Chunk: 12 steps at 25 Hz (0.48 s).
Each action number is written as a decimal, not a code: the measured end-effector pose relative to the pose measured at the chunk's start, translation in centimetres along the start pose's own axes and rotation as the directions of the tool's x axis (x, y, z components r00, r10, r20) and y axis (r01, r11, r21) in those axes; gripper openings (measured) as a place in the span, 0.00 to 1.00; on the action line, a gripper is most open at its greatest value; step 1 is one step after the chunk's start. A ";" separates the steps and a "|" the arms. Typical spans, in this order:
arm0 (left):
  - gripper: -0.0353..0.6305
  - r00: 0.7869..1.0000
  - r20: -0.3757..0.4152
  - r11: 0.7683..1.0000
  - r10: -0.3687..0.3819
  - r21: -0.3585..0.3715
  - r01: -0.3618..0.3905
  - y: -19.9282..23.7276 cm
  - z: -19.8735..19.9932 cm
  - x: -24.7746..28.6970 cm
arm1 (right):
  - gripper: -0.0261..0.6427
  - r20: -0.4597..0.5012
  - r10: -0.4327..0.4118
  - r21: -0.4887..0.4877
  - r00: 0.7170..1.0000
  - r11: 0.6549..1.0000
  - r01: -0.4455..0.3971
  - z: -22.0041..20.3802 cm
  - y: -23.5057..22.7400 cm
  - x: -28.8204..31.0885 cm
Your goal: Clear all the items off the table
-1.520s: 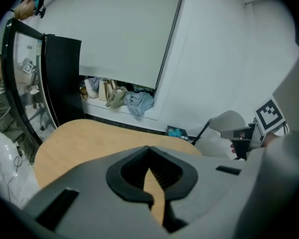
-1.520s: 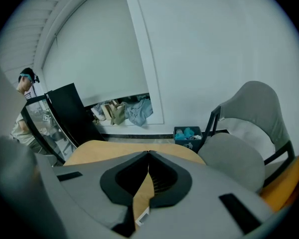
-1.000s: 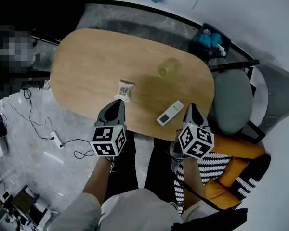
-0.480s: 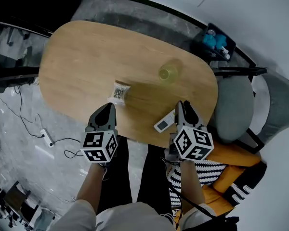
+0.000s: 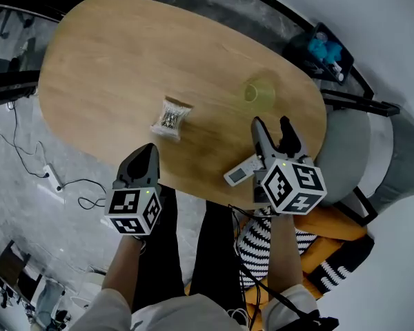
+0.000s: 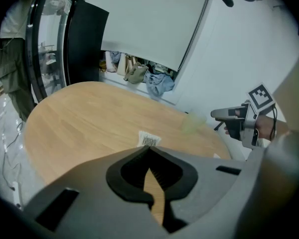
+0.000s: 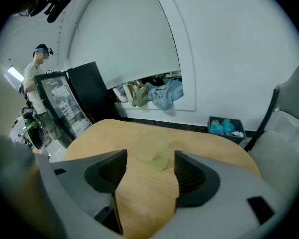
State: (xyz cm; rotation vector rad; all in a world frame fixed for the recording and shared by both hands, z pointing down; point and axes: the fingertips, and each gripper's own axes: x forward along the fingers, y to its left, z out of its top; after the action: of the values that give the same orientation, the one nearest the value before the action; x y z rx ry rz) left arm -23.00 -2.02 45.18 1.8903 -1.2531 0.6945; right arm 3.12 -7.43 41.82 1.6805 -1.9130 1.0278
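Where the grey marbled floor [image 5: 14, 205] shows far to the left of the fingers, loose cables [image 5: 88, 200] trail across it. Next comes the left gripper [image 5: 150, 150], held at the near edge of the oval wooden surface [image 5: 103, 61]. Its fingers [image 6: 122, 171] are pressed together at the tips with nothing between them. Ahead of those tips and slightly right lies a clear packet [image 5: 170, 118] with a barcode label. Further right, a white remote [image 5: 244, 171] lies at the surface's near edge, just left of the right gripper [image 5: 271, 125]. That gripper's fingers [image 7: 105, 172] stand well apart and are opening, empty. A pale yellow-green cup [image 5: 257, 93] sits just ahead of their tips, untouched. Right of them a grey chair [image 5: 348, 150] stands at the surface's end, and beyond it a dark bin [image 5: 324, 47] holds teal things by the white wall. Clothes [image 7: 149, 94] are heaped along that wall, far ahead of the fingers.
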 end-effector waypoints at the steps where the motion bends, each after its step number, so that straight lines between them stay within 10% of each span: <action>1: 0.06 1.000 -0.004 1.000 0.001 -0.005 -0.001 0.2 -0.3 0.1 | 0.49 -0.007 0.006 -0.017 1.000 1.000 -0.006 0.1 0.1 0.4; 12: 0.06 1.000 -0.027 1.000 0.008 -0.030 -0.009 1.7 -0.5 1.1 | 0.59 -0.112 0.004 -0.161 0.994 0.987 -0.022 0.2 0.5 4.6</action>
State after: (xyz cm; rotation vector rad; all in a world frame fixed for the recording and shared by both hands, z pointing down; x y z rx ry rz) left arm -24.14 -2.61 46.77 1.8465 -1.2488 0.6995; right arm 1.78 -10.68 44.82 1.4910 -1.8841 0.9229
